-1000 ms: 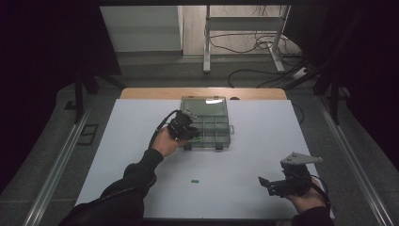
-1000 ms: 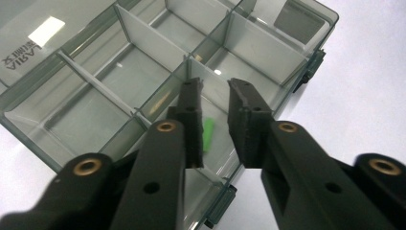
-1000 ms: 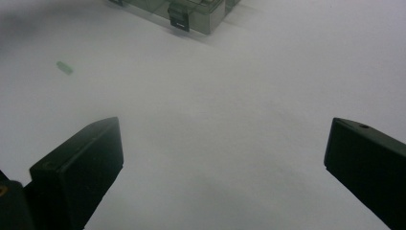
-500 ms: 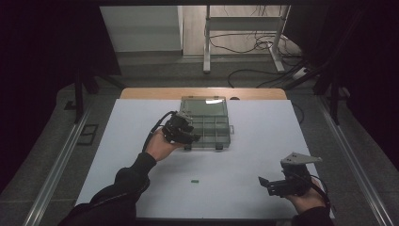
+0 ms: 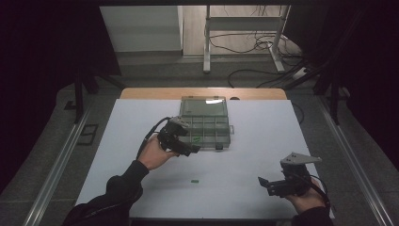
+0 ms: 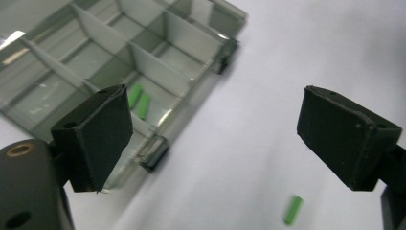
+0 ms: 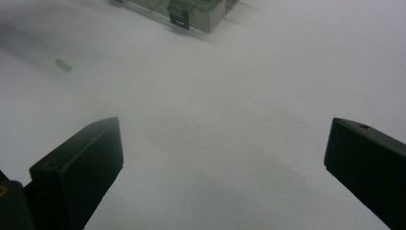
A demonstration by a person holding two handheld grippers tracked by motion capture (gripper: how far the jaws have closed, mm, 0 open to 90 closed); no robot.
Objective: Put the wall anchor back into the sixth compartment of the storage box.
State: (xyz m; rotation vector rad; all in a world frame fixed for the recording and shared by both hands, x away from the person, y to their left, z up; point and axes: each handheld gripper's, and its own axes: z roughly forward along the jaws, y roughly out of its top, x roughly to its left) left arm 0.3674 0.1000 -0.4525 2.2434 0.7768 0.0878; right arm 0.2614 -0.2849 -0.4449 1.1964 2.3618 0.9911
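Hovering just off the near edge of the clear plastic compartment box (image 5: pixel 205 123), the left claw (image 6: pixel 215 139) is released and holds nothing. The small loose green cylinder (image 6: pixel 292 210) lies on the white desk (image 5: pixel 244 141) below and toward the claw's right jaw, long axis roughly along its reach. The left claw looks nearer; the right claw (image 7: pixel 220 167), also released and empty, sits well apart. Two similar green cylinders (image 6: pixel 139 101) rest side by side in a near compartment beside its left jaw.
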